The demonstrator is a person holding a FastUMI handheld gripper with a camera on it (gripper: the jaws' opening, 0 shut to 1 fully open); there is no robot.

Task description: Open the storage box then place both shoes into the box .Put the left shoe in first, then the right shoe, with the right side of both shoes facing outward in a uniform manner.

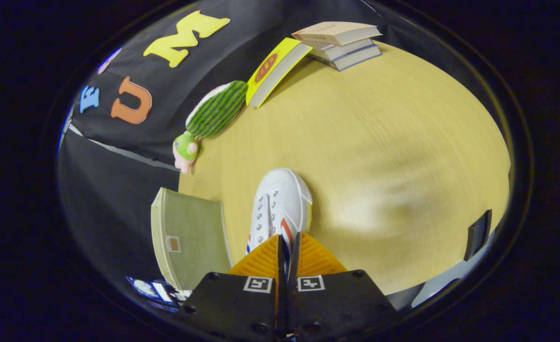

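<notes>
Fingers (287, 247) of the gripper are being pressed almost together at the bottom centre of the frame, and the rear part of a white shoe (280, 209) is being pinched in the narrow gap between them. This shoe, with red and blue stripes on its side and a row of metal eyelets, is being held out ahead of the fingers over the wooden tabletop (380, 156), its toe pointing toward the middle of the frame. Whether the sole is touching the tabletop cannot be told.

An olive-green storage box (187, 237) is being seen at the lower left, just beside the shoe, at the edge of the tabletop; a small label is being shown on the panel that faces the camera. At the upper left a green striped plush toy (213, 111) is lying near the edge of the tabletop. Beside it a yellow book (273, 71) is leaning, and a stack of books (342, 42) is resting at the top centre.
</notes>
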